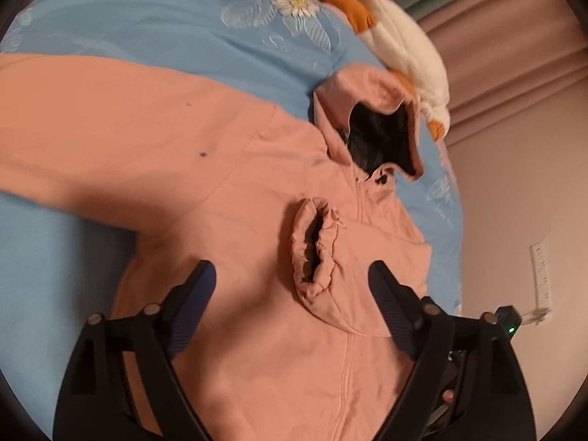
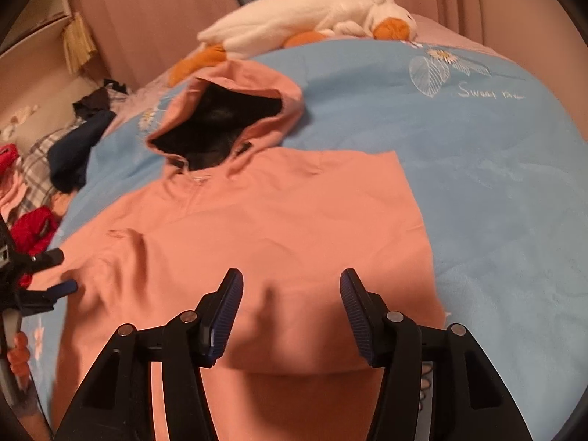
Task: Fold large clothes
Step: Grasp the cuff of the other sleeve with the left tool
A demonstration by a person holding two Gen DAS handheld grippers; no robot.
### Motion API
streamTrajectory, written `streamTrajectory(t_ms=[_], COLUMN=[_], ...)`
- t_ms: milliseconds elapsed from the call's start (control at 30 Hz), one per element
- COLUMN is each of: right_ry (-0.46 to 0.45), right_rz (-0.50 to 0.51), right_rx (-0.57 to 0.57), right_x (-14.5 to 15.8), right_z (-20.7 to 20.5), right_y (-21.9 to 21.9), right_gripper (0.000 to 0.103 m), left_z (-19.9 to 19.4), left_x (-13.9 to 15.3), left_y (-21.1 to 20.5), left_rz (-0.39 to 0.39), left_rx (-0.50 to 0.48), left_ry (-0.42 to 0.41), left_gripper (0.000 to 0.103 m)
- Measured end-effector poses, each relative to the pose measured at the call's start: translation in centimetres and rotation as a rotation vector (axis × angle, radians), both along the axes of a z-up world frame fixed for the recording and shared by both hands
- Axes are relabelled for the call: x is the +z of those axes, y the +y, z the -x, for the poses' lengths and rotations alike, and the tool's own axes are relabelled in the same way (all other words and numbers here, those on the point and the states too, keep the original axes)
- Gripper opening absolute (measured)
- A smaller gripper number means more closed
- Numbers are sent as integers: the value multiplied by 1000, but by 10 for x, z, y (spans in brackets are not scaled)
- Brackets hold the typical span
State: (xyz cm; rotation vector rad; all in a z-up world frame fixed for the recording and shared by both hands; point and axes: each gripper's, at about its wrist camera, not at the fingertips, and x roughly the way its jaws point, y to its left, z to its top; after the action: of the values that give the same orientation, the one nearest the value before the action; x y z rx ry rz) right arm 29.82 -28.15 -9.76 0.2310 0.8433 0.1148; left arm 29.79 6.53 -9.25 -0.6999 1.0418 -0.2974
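A pink hooded zip jacket [image 1: 235, 183] lies front up on a blue bedspread [image 1: 154, 25]. Its hood [image 1: 371, 92] gapes open, showing a dark lining. One sleeve is folded across the chest, and its gathered cuff [image 1: 316, 250] rests beside the zip. The other sleeve [image 1: 73, 128] stretches out flat to the left. My left gripper [image 1: 292, 275] hovers open over the chest, with the cuff just beyond its fingertips and untouched. In the right wrist view the jacket [image 2: 279, 213] shows a straight folded edge on the right. My right gripper [image 2: 292, 283] is open above the lower body. The left gripper [image 2: 64, 271] shows at the left edge.
A white plush goose [image 2: 312, 18] with orange feet lies at the head of the bed, behind the hood. A pile of dark, plaid and red clothes [image 2: 70, 154] sits beside the bed on the left. Pink curtains [image 1: 514, 55] and a wall power strip [image 1: 542, 272] lie to the right.
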Motion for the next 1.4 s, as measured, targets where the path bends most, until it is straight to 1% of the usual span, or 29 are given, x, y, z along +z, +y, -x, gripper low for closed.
streamTrajectory(t_ms=[100,200,367,500,600,633,733,767,867,900,967,1000,1133,1167,1267,1300,1367,1400], right_ry=[-28,-51,-64,-68,-68,-64,-64,-66,-70,-75,-83,-85,-84,-83,-82,-83,-85,-87], right_rz=[-21,-25,-18,-26,-25,-28,-28,-24,-25,-27,-33,-36,-39,-40,-45,-47,-55,-60], right_rx=[24,51,78,84,79,79,82,86,99,105,119,126,155,162,179,184,191,195], right_x=[10,17,23,26,25,26,26,27,29,30,31,31,30,30,30,30,31,32], right_z=[13,24,34,39,41,41,44,44,46,46,45,45,41,40,37,36,37,38], right_y=[5,13,24,26,25,26,27,28,32,34,39,42,55,59,68,71,76,78], right_gripper=[59,62,63,63,63,63,63,63,63,63,63,63,63,63,63,63,63,63], left_z=[14,28,43,52,56,57,62,65,71,74,78,81,84,84,81,79,76,73], left_x=[6,5,2,2,3,3,-2,-5,-12,-17,-23,-28,-40,-43,-55,-56,-54,-52], left_y=[19,41,65,78,87,93,121,137,179,199,229,243,284,292,308,313,319,322], left_rz=[19,42,56,73,100,120,198,232,289,323,368,383,384,396,477,487,485,472], left_rx=[37,98,160,190,217,235,318,359,469,513,583,624,731,747,798,815,845,857], left_ry=[-14,-12,10,6,2,-4,-20,-28,-45,-55,-62,-60,-58,-63,-88,-102,-116,-118], left_gripper=[86,88,88,88,88,88,88,88,88,88,88,88,88,88,88,88,88,88])
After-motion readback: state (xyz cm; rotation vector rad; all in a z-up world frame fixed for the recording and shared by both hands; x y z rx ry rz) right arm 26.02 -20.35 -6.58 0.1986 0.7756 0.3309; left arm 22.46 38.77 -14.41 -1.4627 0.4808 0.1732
